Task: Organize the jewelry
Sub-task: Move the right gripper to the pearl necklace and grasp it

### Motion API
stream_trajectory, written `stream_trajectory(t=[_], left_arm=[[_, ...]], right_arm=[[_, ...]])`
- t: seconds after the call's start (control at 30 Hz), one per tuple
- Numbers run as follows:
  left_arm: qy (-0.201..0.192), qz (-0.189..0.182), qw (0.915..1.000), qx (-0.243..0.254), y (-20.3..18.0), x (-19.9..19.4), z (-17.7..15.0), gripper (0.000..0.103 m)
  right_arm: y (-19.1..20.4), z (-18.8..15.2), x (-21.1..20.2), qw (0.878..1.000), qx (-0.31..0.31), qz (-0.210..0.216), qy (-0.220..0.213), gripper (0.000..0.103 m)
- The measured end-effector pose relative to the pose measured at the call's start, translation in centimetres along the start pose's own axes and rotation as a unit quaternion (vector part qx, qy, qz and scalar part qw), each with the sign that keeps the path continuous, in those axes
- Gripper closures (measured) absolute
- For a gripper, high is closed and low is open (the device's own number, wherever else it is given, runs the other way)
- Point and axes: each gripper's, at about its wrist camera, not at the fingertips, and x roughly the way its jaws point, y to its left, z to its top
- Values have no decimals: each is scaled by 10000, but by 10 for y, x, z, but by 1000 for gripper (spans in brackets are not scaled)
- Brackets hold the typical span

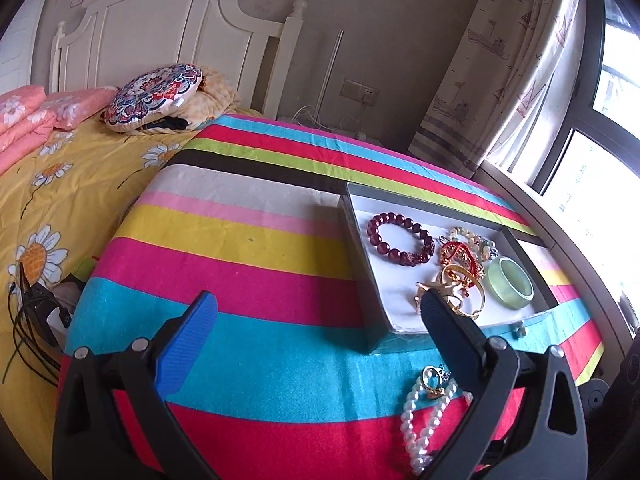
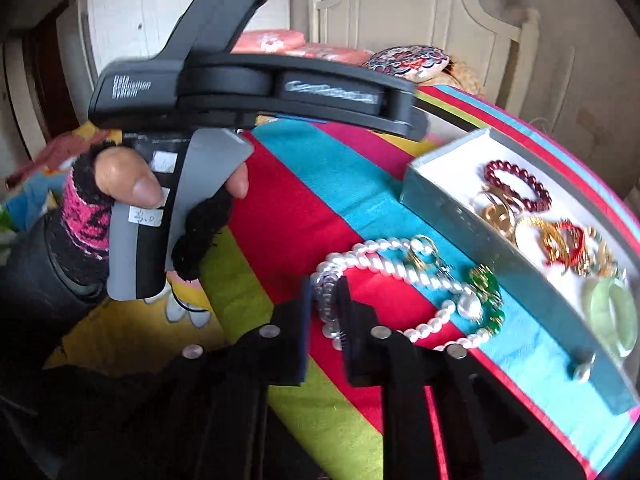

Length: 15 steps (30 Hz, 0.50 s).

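Right gripper (image 2: 325, 312): pinched shut on one pearl necklace (image 2: 400, 276), lying beside the box.
Left gripper (image 1: 316, 312): spread wide — nothing held.
Box (image 1: 362, 280): one; several bracelets counted inside — one green bangle (image 1: 511, 285).
Surface: striped cloth (image 1: 248, 264); bed (image 1: 52, 184) behind.

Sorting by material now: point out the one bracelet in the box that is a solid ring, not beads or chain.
The pale green bangle at the box's window-side end: one smooth ring, unlike the dark red bead bracelet.

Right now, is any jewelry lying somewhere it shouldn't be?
Yes. A pearl necklace and a green piece lie on the striped cloth outside the box; the right gripper is closed on the pearls.
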Motion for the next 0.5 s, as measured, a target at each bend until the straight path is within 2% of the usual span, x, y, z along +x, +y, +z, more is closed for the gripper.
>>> stream_trajectory(t=[0.17, 0.33, 0.5], left_arm=[[-26, -11, 10000, -21, 0, -1, 0, 2], [-19, -8, 10000, -16, 0, -1, 0, 2], [12, -9, 10000, -6, 1, 0, 0, 2]], right_arm=[[-31, -16, -33, 9936, 798, 419, -685, 94], [-65, -33, -63, 9785, 1568, 563, -1214, 94], [-90, -40, -75, 9672, 1973, 534, -1510, 94]])
